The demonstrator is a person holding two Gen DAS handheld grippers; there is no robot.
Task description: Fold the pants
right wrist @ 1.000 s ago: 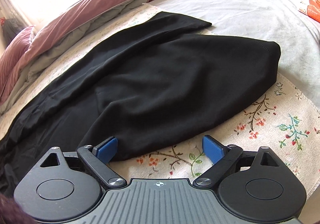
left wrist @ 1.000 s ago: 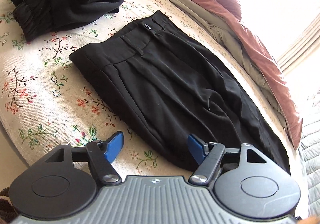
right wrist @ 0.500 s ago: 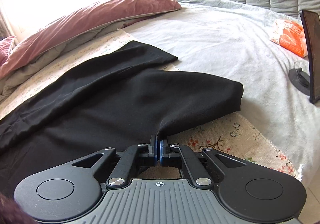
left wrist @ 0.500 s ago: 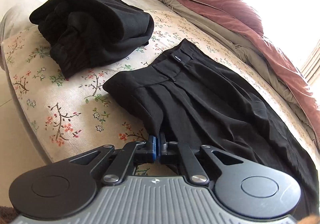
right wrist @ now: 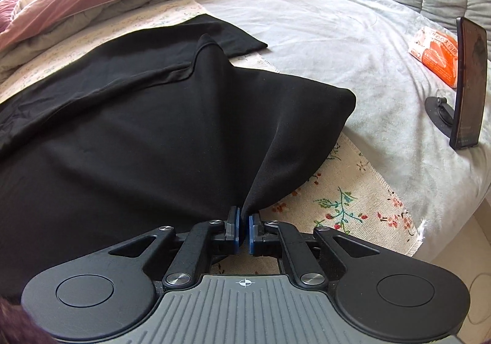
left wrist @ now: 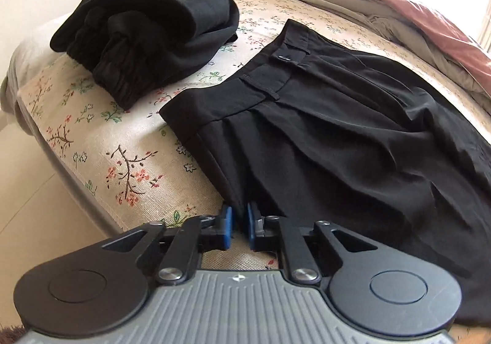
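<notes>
Pants [left wrist: 337,135] look light, limp, drapey. Left gripper [left wrist: 238,225] pinches the near side edge below the waistband; right gripper [right wrist: 242,228] pinches a leg hem (both nearly closed on cloth)

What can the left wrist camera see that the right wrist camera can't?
Only the left view shows the pants' buttoned waistband and a second bundle of black clothing. Only the right view shows the pant leg ends, an upright phone on a stand and an orange packet. Both show the black pants, pinched by the left tool and right tool, on the floral cloth.
</notes>
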